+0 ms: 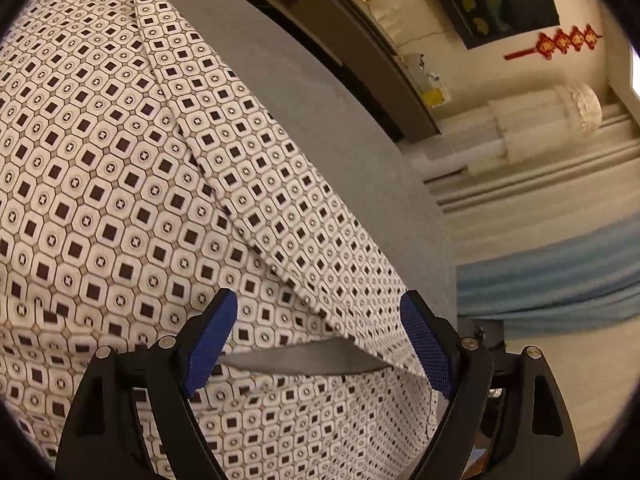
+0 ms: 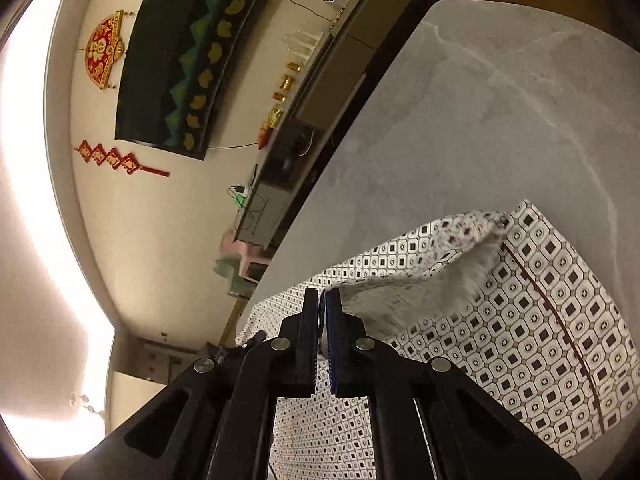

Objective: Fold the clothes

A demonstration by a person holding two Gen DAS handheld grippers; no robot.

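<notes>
Overhead, both wrist views show a patterned garment (image 1: 120, 184) lying on a grey stone-look table (image 1: 320, 112). Its cloth is white, printed with dark squares and small ringed octagons; no brand mark or label can be read on it. In the left wrist view the garment fills the left and centre of the frame, and a folded flap's edge runs as a long diagonal from upper left to lower right, ending just beside the table's rim. The left gripper (image 1: 318, 340) hangs above the garment's lower part with its blue-padded fingers (image 1: 212, 340) spread wide, holding nothing; a sliver of bare table shows between them.

In the right wrist view the right gripper (image 2: 322, 300) has its fingers pressed together on an edge of the garment (image 2: 520, 340), with a thin strip of cloth caught between the pads. From the pinch a lifted flap rises toward the upper right and shows its pale, fuzzy inner face (image 2: 420, 296). A thin dark stripe (image 2: 560, 320) runs diagonally across the printed panel at right.

Beyond the table stands a long low cabinet (image 2: 320, 112) against a cream wall. On the wall hang a dark picture (image 2: 188, 60), a red and gold fan ornament (image 2: 102, 50) whose characters are too small to read, and a red knot pendant (image 2: 116, 158).
</notes>
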